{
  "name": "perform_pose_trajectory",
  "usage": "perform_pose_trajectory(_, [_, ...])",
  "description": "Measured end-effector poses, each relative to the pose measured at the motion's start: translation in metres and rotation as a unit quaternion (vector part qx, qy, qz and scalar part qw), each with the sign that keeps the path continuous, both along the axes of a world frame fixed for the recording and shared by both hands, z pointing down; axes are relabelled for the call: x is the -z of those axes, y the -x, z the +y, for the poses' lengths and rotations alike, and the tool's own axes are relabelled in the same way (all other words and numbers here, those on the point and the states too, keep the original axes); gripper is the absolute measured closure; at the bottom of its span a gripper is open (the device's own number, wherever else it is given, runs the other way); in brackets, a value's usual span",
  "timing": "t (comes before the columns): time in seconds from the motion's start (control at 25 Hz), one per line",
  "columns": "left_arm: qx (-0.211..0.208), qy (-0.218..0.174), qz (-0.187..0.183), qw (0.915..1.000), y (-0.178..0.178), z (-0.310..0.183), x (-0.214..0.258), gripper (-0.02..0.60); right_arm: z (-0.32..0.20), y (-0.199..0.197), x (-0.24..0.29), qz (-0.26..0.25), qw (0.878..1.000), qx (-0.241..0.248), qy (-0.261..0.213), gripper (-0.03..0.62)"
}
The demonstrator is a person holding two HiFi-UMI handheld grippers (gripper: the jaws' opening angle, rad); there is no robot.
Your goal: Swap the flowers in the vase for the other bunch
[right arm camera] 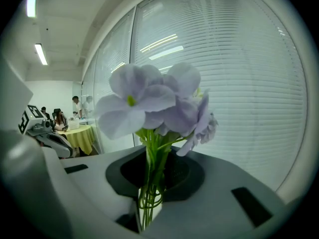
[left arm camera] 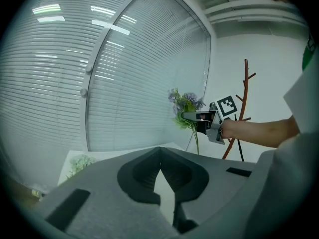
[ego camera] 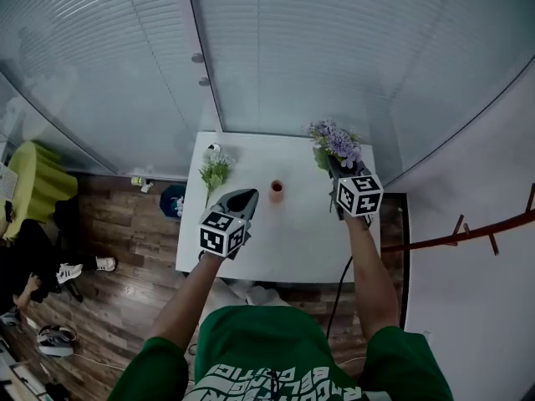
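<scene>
White table (ego camera: 284,241) with a pale green bunch (ego camera: 215,170) and small orange vase (ego camera: 277,190)

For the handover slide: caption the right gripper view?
Right gripper shut on the stems of purple flowers, blooms upright against window blinds.

No legible text or labels

Purple flowers (right arm camera: 149,103) — stem ends hidden inside right gripper (right arm camera: 152,158); vase (ego camera: 277,190) contents too small.
</scene>
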State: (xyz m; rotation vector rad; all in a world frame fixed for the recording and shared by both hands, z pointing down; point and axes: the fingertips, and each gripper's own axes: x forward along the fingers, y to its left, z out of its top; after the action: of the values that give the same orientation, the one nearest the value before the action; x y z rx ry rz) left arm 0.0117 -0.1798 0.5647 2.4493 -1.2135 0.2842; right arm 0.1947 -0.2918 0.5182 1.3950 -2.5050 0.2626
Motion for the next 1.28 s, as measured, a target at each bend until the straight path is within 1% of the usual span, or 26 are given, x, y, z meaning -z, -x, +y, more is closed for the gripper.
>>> perform_pose_trajectory(0.12, [0.018,0.001,0.001,0.9998,0.013,0.006,-0.004,0.574,-0.001,0.021,0.004,-0.008,1.0,0.022,-0.009,0.543])
perform_pose_trajectory(0.32, [0.057,0.003,0.003,0.9984,0.051,0.012,-0.001,0.574,-0.008,0.074,0.018,-0.029,0.997,0.061,-0.022,0.543])
perform_pose_trajectory(0.48, [0.077,0.006,0.003,0.997,0.073,0.01,-0.012,0.574,-0.017,0.11,0.016,-0.052,0.994,0.087,-0.039,0.543])
perform_pose_trajectory(0.56, [0.084,0.007,0.001,0.9964,0.079,0.014,-0.012,0.574,-0.016,0.122,0.021,-0.062,0.992,0.096,-0.049,0.543])
perform_pose_trajectory(0.72, [0.099,0.006,0.003,0.9951,0.085,0.022,-0.004,0.574,-0.012,0.136,0.038,-0.075,0.989,0.112,-0.067,0.543])
perform_pose_trajectory(1.04, [0.119,0.019,0.006,0.9927,0.112,0.008,-0.011,0.574,-0.034,0.162,0.024,-0.085,0.986,0.121,-0.071,0.543])
perform_pose_trajectory(1.12, [0.123,0.022,0.006,0.9922,0.116,0.006,-0.011,0.574,-0.037,0.164,0.017,-0.085,0.987,0.12,-0.066,0.543])
perform_pose_trajectory(1.28, [0.123,0.029,0.005,0.9919,0.12,0.002,-0.016,0.574,-0.038,0.165,-0.014,-0.075,0.989,0.117,-0.04,0.542])
